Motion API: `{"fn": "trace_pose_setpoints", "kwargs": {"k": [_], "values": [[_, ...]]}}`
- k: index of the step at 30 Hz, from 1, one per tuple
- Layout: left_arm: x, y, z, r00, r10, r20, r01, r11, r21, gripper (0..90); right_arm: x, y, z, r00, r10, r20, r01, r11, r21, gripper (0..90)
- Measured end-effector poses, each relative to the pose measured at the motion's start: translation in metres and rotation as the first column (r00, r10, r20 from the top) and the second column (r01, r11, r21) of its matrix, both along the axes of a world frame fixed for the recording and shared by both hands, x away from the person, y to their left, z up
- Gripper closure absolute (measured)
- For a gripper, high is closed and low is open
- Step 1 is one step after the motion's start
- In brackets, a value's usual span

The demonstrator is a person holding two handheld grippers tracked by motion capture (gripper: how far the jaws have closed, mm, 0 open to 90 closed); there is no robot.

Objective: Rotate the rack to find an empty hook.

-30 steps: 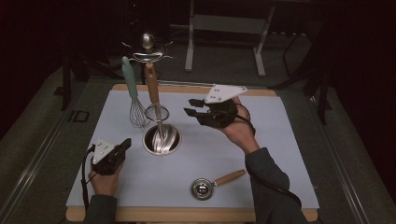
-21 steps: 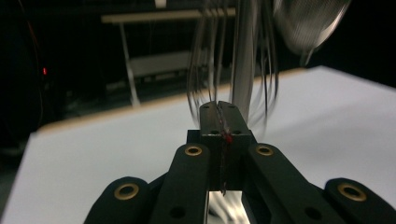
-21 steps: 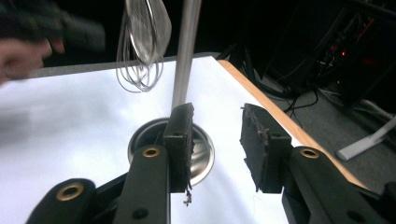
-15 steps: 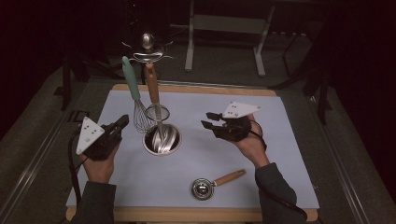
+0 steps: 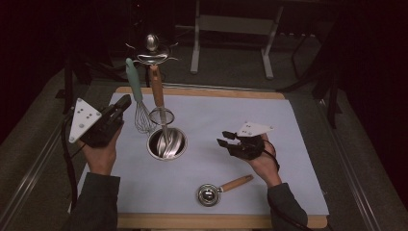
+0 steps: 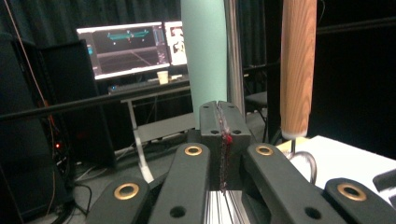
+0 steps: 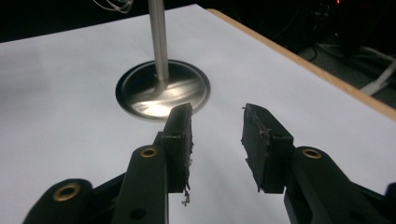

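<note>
A steel cup stands on the white mat left of centre. It holds a whisk with a teal handle, a wooden-handled utensil and other metal utensils. My left gripper is raised to the cup's left and shut with nothing in it. In the left gripper view its jaws point at the teal handle and the wooden handle. My right gripper hovers to the cup's right, open and facing it. Its jaws have just been opening, with nothing between them and the cup ahead.
A small metal scoop with a wooden handle lies on the mat near the front edge. A wooden board borders the mat. A shiny metal piece shows above the utensils. Monitors and stands sit beyond the table.
The left gripper has lifted off the mat and now sits level with the utensil handles. The right gripper has come down and back toward the near right, and its jaws stand a little wider.
</note>
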State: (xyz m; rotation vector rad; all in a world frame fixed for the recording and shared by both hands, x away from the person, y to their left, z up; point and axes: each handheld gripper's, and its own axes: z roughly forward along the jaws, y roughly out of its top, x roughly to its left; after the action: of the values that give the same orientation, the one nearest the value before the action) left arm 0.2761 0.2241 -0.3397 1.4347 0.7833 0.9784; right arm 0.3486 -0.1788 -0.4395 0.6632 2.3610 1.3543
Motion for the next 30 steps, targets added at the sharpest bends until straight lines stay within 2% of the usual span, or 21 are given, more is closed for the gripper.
{"fn": "trace_pose_setpoints", "kwargs": {"k": [5, 10, 11, 13, 18, 30], "values": [[0.003, 0.001, 0.011, 0.9999, -0.010, 0.009, 0.010, 0.9999, -0.001, 90.0, -0.003, -0.009, -0.014, 0.9991, -0.038, -0.016, 0.038, 0.9990, -0.024, 60.6], [0.006, 0.000, 0.021, 0.9996, -0.010, 0.027, 0.011, 0.9999, -0.006, 90.0, -0.003, -0.024, -0.028, 0.9953, -0.076, -0.059, 0.077, 0.9969, 0.015, 60.7], [0.007, 0.000, 0.023, 0.9995, -0.009, 0.032, 0.010, 0.9999, -0.005, 90.0, -0.002, -0.025, -0.029, 0.9944, -0.086, -0.061, 0.086, 0.9962, 0.005, 60.7], [0.007, -0.001, 0.027, 0.9991, -0.011, 0.042, 0.011, 0.9999, -0.006, 90.0, -0.001, -0.028, -0.029, 0.9925, -0.101, -0.068, 0.103, 0.9945, 0.018, 60.8], [0.009, -0.004, 0.034, 0.9979, -0.011, 0.063, 0.012, 0.9998, -0.013, 90.0, -0.002, -0.030, -0.028, 0.9925, -0.103, -0.066, 0.105, 0.9940, 0.031, 60.7], [0.009, -0.007, 0.048, 0.9923, -0.013, 0.123, 0.018, 0.9990, -0.040, 90.0, -0.001, -0.031, -0.033, 0.9916, -0.106, -0.074, 0.108, 0.9939, 0.024, 60.5]]}}
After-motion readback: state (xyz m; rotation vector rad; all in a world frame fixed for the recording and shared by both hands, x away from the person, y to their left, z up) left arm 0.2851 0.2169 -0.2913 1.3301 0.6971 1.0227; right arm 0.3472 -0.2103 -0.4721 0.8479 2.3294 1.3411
